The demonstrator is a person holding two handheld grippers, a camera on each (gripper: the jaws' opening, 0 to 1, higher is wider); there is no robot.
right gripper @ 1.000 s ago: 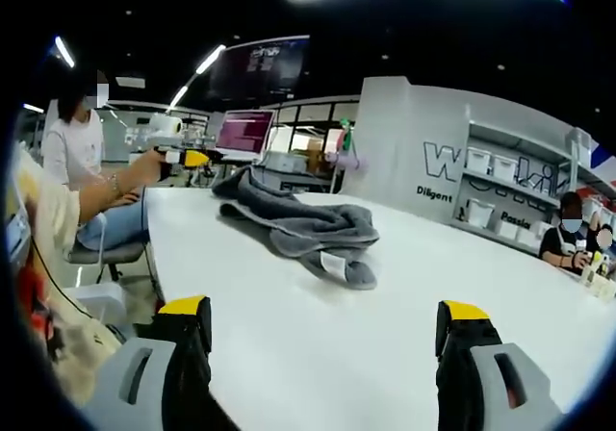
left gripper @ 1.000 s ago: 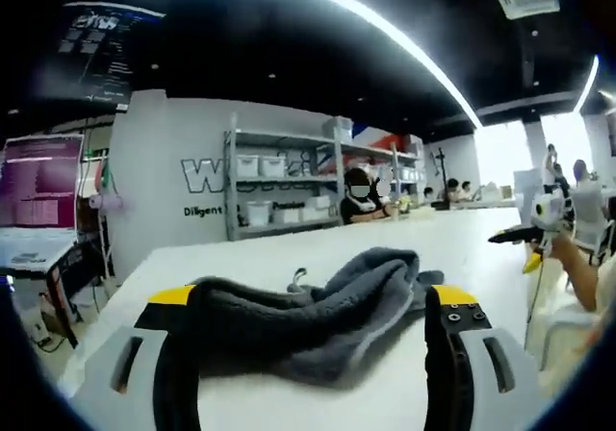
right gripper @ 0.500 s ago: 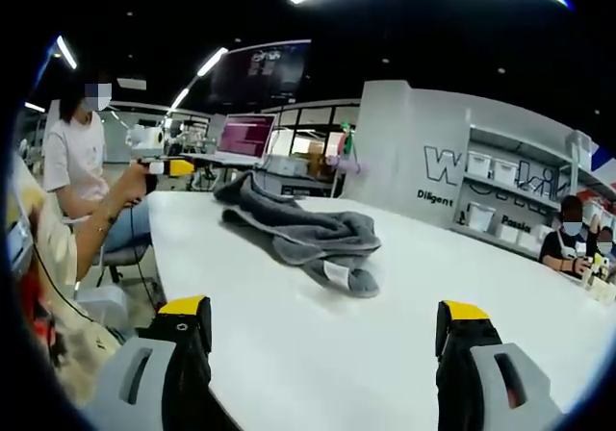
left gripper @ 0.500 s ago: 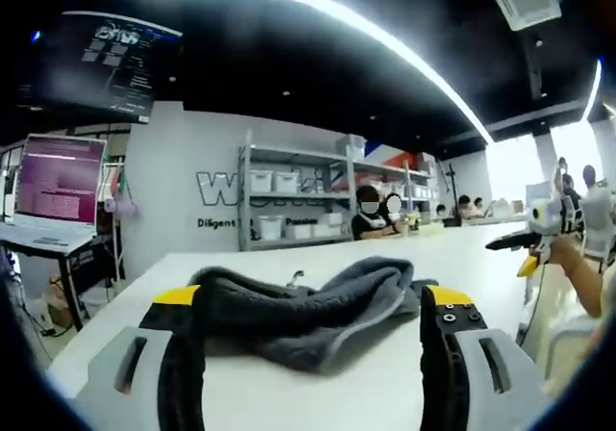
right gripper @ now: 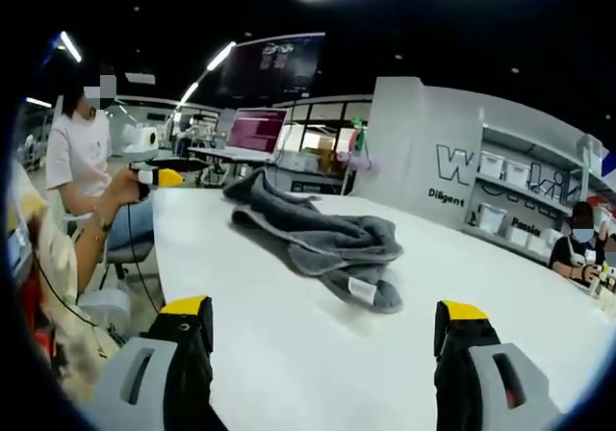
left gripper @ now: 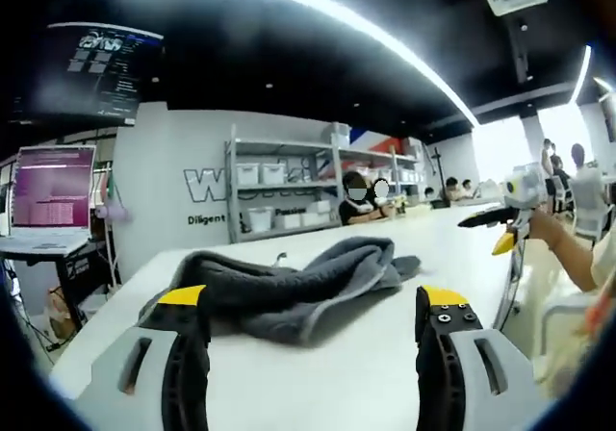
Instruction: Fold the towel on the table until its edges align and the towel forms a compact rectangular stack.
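Grey towel point(left gripper: 289, 291) lies crumpled mid-desk point(right gripper: 289, 354), unfolded, white tag point(right gripper: 361, 290) at near end. Left tongs point(left gripper: 313, 306) & right tongs point(right gripper: 322, 316) both wide apart, holding nothing, short of cloth. Prob. soft, limp, light; best pinch corners/hem, spread flat first.

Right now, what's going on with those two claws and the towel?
Left gripper and right gripper open, empty. Grey towel crumpled, unfolded on white table. Nothing in the way.

A grey towel point(left gripper: 289, 291) lies crumpled in a long, loose heap on the white table point(right gripper: 289, 344). It is unfolded. A small white label shows at one end.
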